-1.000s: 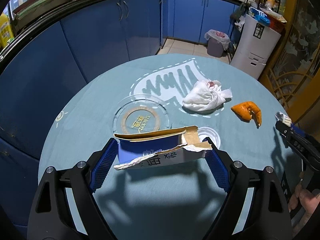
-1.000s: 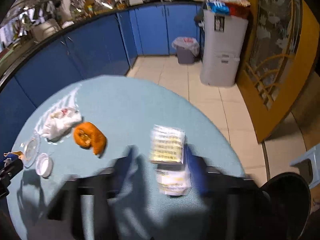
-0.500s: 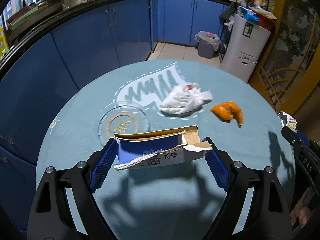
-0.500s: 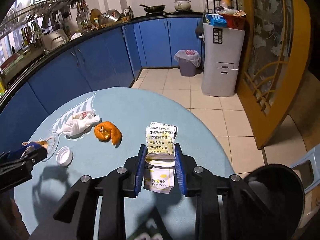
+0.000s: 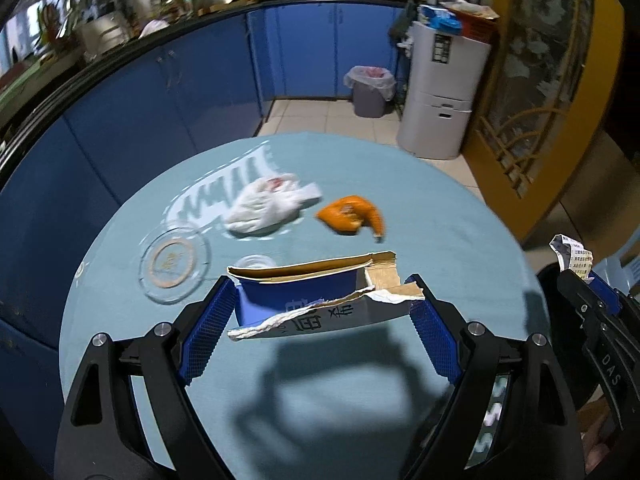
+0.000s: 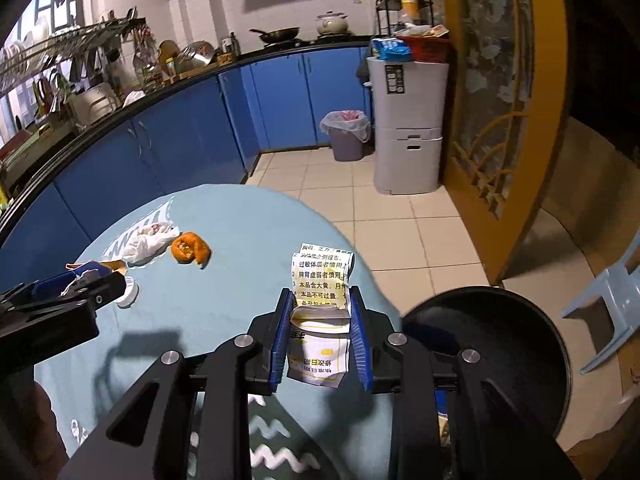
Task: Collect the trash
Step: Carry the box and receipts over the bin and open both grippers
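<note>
Matt cloth covers the round table [image 5: 460, 216], the torn box [image 5: 316, 300] shows rough brown cardboard under glossy blue print, the leaflet [image 6: 324, 276] is thin creased paper, the far bag [image 5: 264, 208] crinkly white plastic, and the near left dish [image 5: 174, 264] clear, glassy.

Home kitchen: blue cabinets [image 6: 208, 136], wok [image 6: 278, 33], dish rack [image 6: 60, 46].

table: round, light blue cloth [image 5: 360, 400]
on it, far side: white crumpled bag [image 5: 264, 208], orange peel [image 5: 352, 216] just beside
left: clear glass dish [image 5: 175, 266]; small white lid [image 6: 129, 292] near
</note>
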